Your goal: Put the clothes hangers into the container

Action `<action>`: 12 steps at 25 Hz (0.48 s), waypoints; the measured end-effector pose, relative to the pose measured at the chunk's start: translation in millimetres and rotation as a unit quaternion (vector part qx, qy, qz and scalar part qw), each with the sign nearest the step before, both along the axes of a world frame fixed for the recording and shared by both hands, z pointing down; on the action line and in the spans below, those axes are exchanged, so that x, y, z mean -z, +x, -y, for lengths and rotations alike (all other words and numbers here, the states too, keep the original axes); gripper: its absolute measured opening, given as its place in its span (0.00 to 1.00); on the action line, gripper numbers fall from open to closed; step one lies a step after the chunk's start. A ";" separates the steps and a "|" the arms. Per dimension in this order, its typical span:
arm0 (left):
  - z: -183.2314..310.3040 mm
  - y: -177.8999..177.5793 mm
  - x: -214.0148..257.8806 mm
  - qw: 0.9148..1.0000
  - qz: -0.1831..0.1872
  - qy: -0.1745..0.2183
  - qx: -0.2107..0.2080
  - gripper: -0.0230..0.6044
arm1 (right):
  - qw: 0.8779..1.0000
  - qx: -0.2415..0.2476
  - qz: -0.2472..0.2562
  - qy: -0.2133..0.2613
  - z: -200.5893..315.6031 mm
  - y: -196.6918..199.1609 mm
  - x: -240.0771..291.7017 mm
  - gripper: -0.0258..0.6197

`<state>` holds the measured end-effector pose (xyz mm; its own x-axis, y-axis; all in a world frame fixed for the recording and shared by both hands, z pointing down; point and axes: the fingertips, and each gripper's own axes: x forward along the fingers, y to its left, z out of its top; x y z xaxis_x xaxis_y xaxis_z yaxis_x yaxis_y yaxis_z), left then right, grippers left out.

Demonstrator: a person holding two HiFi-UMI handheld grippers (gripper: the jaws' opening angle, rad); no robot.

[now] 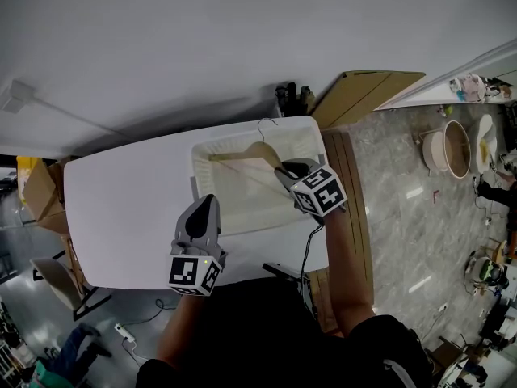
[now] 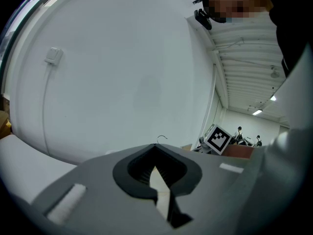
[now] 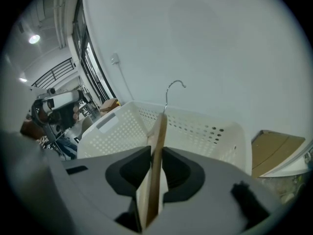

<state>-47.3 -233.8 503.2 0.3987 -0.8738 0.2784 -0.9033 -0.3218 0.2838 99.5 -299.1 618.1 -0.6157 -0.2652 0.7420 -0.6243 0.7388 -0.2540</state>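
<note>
**Wooden hanger [image 1: 254,153] nearly in the container [image 1: 198,186]**

On my right gripper [image 3: 156,153] the jaws stand a little apart around the hanger and seem not to press it. It stands on edge inside the white container, hook up. The left gripper [image 2: 155,153] has its jaws together and empty, above the counter [image 1: 121,208]. I see no other hanger outside, so I judge only the release is left. I can read no writing, only square markers.
</note>
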 end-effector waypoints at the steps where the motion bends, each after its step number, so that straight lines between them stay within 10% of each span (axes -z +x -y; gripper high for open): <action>1: 0.0 0.1 0.1 1.000 0.000 0.000 0.000 0.04 | 1.000 -0.004 -0.002 -0.001 1.2 1.4 -1.0 0.17; 12: -0.2 -1.3 -0.5 1.000 0.000 -0.002 0.001 0.04 | 0.999 -0.024 -0.039 -0.008 8.7 10.6 -13.5 0.19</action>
<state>-48.6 -233.6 503.7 0.3961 -0.8740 0.2815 -0.9043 -0.3182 0.2845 110.1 -307.8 631.6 -0.5433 -0.2805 0.7913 -0.6770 0.7038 -0.2154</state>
